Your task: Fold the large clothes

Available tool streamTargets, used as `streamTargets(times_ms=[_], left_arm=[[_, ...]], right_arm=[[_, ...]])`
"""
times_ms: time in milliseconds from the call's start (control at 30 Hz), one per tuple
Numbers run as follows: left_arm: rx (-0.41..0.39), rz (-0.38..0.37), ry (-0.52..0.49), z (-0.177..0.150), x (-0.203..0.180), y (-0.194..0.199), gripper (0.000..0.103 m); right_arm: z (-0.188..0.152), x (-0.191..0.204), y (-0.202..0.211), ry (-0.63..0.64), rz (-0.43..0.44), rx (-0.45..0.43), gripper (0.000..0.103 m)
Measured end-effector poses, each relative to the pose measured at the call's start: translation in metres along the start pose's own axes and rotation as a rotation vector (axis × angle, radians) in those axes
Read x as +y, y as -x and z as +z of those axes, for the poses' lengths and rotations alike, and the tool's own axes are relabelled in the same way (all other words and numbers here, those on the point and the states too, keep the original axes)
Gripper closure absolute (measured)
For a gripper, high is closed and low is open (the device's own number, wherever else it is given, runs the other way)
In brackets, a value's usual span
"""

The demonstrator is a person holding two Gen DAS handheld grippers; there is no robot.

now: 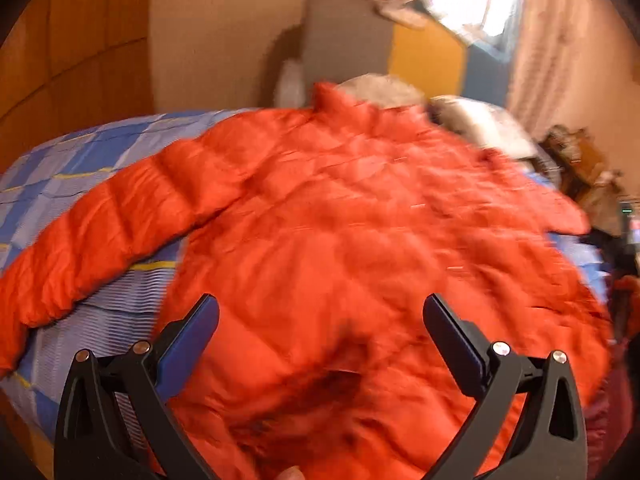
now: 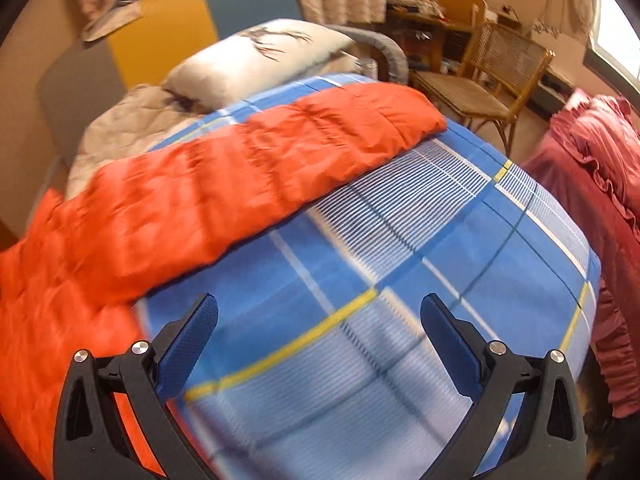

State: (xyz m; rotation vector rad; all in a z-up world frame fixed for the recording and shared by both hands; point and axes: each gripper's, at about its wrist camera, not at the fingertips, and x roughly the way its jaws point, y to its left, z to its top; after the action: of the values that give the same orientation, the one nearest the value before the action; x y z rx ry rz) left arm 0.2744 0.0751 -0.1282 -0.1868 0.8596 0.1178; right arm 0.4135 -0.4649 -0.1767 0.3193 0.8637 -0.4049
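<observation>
An orange puffer jacket (image 1: 352,216) lies spread flat on a bed with a blue checked sheet (image 1: 80,160), collar at the far end. Its left sleeve (image 1: 100,232) stretches out over the sheet. My left gripper (image 1: 320,316) is open and empty, above the jacket's lower body. In the right wrist view the jacket's other sleeve (image 2: 280,140) lies across the sheet (image 2: 440,248), its body (image 2: 48,300) at the left. My right gripper (image 2: 318,316) is open and empty, over bare sheet just right of the jacket's hem.
A pale pillow and quilt (image 2: 248,60) lie at the head of the bed. A rattan chair (image 2: 480,80) and a cluttered desk (image 2: 424,4) stand beyond the bed. Dark pink ruffled fabric (image 2: 592,184) hangs at the right. Grey, yellow and blue cabinets (image 1: 400,52) stand by the wall.
</observation>
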Motion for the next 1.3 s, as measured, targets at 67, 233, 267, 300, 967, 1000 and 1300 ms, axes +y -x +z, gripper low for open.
streamTargets(times_ms=[67,233,267,300,967,1000,1300], left_arm=[[0.031,0.039,0.057,-0.001,0.01,-0.011,0.002],[0.06,0.074,0.062,-0.003,0.017,-0.031,0.002],[0.063,0.045,0.025,-0.002,0.015,-0.034,0.002],[0.054,0.042,-0.018,-0.002,0.013,-0.035,0.002],[0.167,-0.159,-0.281,-0.005,0.014,-0.06,0.002],[0.153,-0.161,-0.277,-0.007,0.014,-0.058,0.002],[0.071,-0.147,-0.241,-0.018,0.018,-0.046,0.002]], right_arm=[[0.013,-0.006,-0.015,-0.033,-0.019,0.0,0.003],[0.046,-0.021,-0.05,-0.119,-0.047,0.002,0.016],[0.053,-0.024,-0.057,-0.139,-0.044,0.003,0.017],[0.058,-0.027,-0.063,-0.155,-0.047,0.004,0.019],[0.119,0.079,0.004,0.254,0.181,-0.199,0.1],[0.113,0.091,0.01,0.289,0.207,-0.211,0.1],[0.021,0.225,0.075,0.619,0.428,-0.23,0.1]])
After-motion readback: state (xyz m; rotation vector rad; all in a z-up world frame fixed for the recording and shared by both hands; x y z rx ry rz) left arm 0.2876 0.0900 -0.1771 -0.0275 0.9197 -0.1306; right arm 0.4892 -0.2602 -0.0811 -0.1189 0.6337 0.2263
